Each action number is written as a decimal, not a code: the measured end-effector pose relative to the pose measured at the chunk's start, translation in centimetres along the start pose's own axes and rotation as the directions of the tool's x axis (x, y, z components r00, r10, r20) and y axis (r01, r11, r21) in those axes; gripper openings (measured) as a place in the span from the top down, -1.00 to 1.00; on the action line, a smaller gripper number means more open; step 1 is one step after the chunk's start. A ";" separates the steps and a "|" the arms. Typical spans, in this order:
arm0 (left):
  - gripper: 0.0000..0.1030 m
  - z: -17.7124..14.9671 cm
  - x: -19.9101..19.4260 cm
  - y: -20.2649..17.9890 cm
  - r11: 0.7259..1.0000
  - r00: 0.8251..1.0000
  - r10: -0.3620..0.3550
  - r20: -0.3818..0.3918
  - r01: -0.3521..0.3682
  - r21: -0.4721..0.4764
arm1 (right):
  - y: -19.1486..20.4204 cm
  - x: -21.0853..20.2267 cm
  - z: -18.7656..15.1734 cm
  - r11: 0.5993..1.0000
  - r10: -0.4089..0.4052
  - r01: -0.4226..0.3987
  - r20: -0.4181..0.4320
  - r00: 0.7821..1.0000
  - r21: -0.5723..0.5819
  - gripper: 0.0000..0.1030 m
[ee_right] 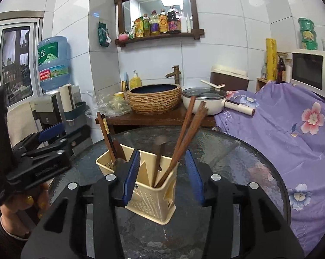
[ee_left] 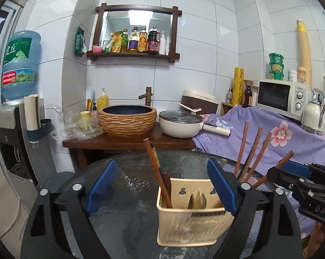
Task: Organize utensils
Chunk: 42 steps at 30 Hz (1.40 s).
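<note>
On a round glass table [ee_left: 127, 194] in a tiled kitchen corner, we stand a cream plastic utensil caddy [ee_left: 190, 226] between our two handheld grippers, and the sorting looks close to finished, in our judgement. The table sits in front of a wooden counter carrying a woven basin [ee_left: 127, 119] and a lidded white pan [ee_left: 180, 125], with purple floral cloth [ee_left: 270, 142] draped to the right.

The caddy is divided into compartments, which we take as the reason the pieces stand apart: a few brown chopsticks [ee_right: 107, 138] lean in the left-hand section, another bunch of chopsticks [ee_right: 184, 138] fans out of the right-hand one, and spoon handles [ee_left: 198, 200] rest in the middle. We read that as like kept with like, though the two bunches may yet need merging.

Our left gripper [ee_left: 162, 187] hangs wide, its blue pads either side of the caddy and touching nothing. Our right gripper [ee_right: 162, 172] is likewise spread and empty, its pads bracketing the caddy's near corner without visible contact.

The left wrist view alone shows the spoon tips and the two hanging slots in the caddy's back wall. The right wrist view alone shows the perforated side wall, a dark blurred handle [ee_right: 159, 151] standing among the right-hand sticks, and our left hand [ee_right: 30, 202] around its gripper.
</note>
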<state>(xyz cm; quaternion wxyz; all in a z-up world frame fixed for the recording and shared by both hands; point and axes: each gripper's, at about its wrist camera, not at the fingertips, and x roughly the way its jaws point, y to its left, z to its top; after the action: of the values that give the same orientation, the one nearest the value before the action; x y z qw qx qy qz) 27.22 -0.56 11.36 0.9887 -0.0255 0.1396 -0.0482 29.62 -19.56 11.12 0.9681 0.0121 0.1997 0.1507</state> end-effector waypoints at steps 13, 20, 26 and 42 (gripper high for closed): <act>-0.87 -10.4 -7.9 3.2 0.998 0.993 -0.005 -0.120 -0.003 -0.069 | 1.7 -7.9 -12.8 0.999 -0.004 0.005 0.039 0.999 -0.032 -0.83; -0.87 -15.7 -12.2 3.5 0.994 0.985 0.043 -0.168 -0.058 -0.089 | 4.2 -12.3 -18.7 0.998 -0.011 0.016 0.070 0.997 -0.068 -0.88; -0.87 -16.2 -16.9 2.4 0.997 0.993 0.033 -0.113 -0.041 -0.071 | 5.1 -16.2 -19.5 0.999 0.039 -0.037 0.117 0.992 -0.019 -0.89; -0.87 -16.5 -22.0 1.7 0.997 0.998 0.032 -0.057 -0.036 -0.073 | 5.9 -22.9 -19.9 0.999 0.010 -0.002 0.215 0.977 -0.040 -0.89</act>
<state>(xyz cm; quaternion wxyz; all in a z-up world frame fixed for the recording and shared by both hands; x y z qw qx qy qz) 1.69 2.78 1.47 0.9835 -0.0582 0.1691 -0.0270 0.15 -21.46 2.02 0.9836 0.0098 0.0909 0.1554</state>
